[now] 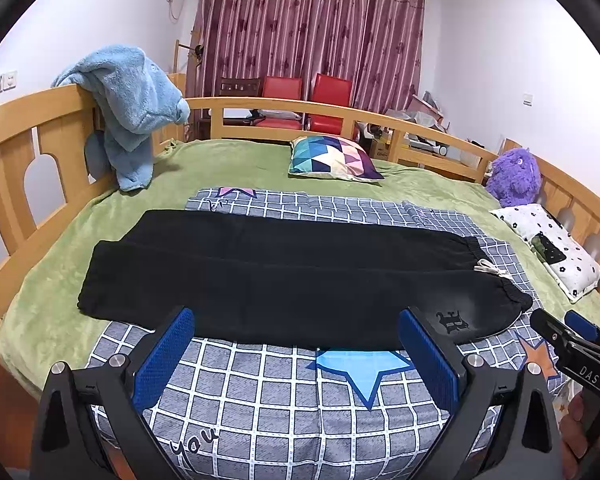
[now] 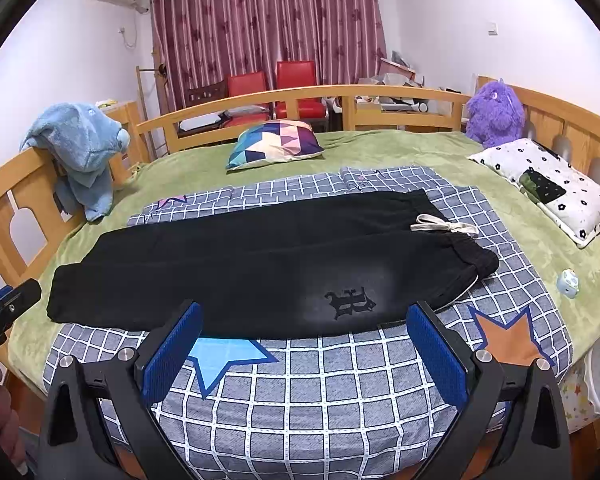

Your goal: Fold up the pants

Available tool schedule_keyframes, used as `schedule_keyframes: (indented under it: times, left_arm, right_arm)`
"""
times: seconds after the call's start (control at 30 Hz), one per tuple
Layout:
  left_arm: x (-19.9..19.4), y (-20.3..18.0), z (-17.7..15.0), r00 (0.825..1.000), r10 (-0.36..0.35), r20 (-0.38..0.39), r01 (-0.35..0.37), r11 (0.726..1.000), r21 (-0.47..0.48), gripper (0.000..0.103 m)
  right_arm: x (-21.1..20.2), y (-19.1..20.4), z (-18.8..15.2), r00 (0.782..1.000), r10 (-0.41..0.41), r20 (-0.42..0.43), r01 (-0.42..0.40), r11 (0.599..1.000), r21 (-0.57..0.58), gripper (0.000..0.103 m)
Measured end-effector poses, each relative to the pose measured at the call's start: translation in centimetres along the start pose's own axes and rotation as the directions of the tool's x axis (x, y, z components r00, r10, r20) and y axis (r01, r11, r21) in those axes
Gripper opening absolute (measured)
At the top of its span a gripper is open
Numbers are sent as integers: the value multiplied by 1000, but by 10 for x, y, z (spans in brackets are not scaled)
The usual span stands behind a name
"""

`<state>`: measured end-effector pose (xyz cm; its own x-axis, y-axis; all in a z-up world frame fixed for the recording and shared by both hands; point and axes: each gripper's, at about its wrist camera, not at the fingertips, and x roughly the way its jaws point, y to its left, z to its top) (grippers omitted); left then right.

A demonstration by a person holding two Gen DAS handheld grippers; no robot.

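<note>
Bedroom, wooden bed frame point(image 1: 8, 128), green blanket point(image 1: 228, 164) with a grey checked sheet point(image 1: 284, 404) spread on top. Black pants point(image 1: 284, 276) lie flat across the sheet, legs to the left, waistband to the right, white drawstring point(image 2: 444, 227) trailing off the waist. Embroidered logo point(image 2: 350, 303) faces up near the near edge.

Left gripper point(image 1: 296, 354): fingers spread wide, nothing between them, hovering just short of the pants' near edge around mid-leg. Right gripper point(image 2: 304, 350): fingers also spread wide, empty, just short of the near edge by the logo. Neither touches the fabric as far as I can tell.

Far side: patterned cushion point(image 2: 274, 142), red curtain point(image 2: 260, 24), red chairs point(image 1: 306, 100). Blue towel point(image 1: 132, 108) draped on the left rail. Purple plush toy point(image 2: 494, 114) and floral pillow point(image 2: 548, 188) on the right.
</note>
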<state>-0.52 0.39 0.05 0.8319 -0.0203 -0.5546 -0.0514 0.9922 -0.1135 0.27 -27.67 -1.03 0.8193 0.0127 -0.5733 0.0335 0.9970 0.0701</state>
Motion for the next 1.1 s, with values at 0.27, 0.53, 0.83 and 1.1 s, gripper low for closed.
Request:
schedule_keyframes:
  times: [0.27,0.53,0.83,1.1]
  left_arm:
    - [0,2,2,1000,-4,-4,4,1000,-2,103]
    - [0,3,3,1000,-7,-3,7,1000,-2,103]
    - [-1,2,2,1000,-6,-3,6,1000,-4,103]
    - [0,1,2,1000,-6,-2,6,1000,-3,103]
  right_arm:
    - [-3,3,0,1000,5,6,-5,1000,-10,101]
    - [-3,4,0,1000,7,8,-7,1000,-7,101]
    - [-3,4,0,1000,8,8,-7,1000,-10,101]
    - [-3,7,0,1000,7,8,-7,1000,-13,101]
